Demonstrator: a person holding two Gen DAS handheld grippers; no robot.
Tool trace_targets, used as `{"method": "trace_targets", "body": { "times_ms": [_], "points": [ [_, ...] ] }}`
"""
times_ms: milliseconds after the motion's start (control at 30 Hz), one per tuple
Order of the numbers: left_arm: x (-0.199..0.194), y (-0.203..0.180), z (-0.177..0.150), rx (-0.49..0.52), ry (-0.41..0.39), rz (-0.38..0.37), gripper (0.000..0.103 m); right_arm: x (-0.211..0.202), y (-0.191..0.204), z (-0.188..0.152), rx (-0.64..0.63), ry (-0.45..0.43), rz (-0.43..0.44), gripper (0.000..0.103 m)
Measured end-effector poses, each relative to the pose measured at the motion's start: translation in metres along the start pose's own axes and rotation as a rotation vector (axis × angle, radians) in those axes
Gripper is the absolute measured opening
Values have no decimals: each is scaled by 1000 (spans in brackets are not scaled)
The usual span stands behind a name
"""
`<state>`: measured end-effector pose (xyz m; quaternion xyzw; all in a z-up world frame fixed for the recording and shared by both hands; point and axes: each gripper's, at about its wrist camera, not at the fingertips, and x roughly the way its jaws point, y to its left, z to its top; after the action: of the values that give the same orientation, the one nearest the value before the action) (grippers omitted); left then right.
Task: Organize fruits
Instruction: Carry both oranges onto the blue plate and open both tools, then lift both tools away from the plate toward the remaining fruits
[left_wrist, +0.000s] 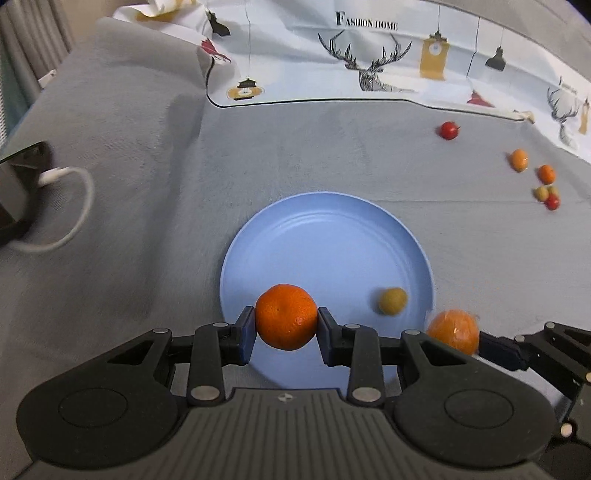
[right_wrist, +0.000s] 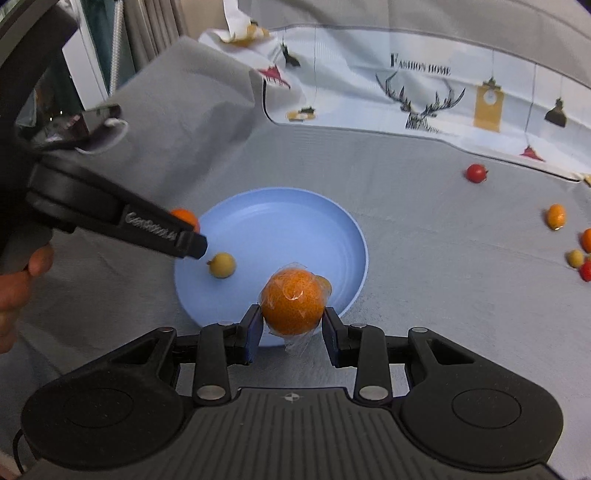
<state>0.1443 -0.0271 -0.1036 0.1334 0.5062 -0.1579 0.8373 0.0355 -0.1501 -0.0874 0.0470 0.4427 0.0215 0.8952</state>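
Grey cloth (left_wrist: 129, 155) covers the worktop under a blue plate (left_wrist: 332, 236); left gripper (left_wrist: 286, 317) fingers pinch a bare orange (left_wrist: 286, 314) over the plate's near rim, right gripper (right_wrist: 292, 314) fingers pinch a film-wrapped orange (right_wrist: 292, 301) likewise

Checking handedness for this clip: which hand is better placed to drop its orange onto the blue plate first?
Probably left: the left gripper holds its orange over the blue plate, while the right gripper holds the wrapped orange at the rim.

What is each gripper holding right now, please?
Left gripper: shut on a bare orange.
Right gripper: shut on a wrapped orange.
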Motion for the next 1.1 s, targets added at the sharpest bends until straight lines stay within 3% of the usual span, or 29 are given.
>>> {"method": "trace_targets", "body": {
  "times_ms": [233, 267, 300, 333, 367, 433, 500, 600, 800, 1100],
  "points": [
    [37, -3, 18, 57, 32, 46, 41, 34, -6, 14, -20, 40, 7, 38],
    [35, -3, 20, 68, 16, 55, 56, 36, -5, 17, -27, 35, 14, 38],
    [30, -3, 22, 78, -14, 63, 84, 38, -5, 21, -34, 29, 18, 41],
    [23, -3, 23, 86, -55, 77, 97, 37, -4, 25, -44, 18, 19, 57],
    [11, -3, 22, 92, -112, 88, 103, 35, -4, 29, -52, 3, 12, 76],
    [-8, -4, 18, 131, -166, 77, 103, 24, -3, 33, -61, -41, -18, 92],
    [-24, -4, 10, 156, -173, 62, 103, 10, -4, 33, -70, -53, -26, 93],
    [-48, 1, -14, 112, -170, 69, 103, -13, -3, 21, -45, -32, -29, 96],
    [-97, 6, -76, 49, -105, 22, 103, -76, 14, -18, 7, -25, -17, 99],
    [-162, 4, -135, 15, -187, 92, 103, -153, 45, -46, -31, -180, -34, 102]
  ]
}}
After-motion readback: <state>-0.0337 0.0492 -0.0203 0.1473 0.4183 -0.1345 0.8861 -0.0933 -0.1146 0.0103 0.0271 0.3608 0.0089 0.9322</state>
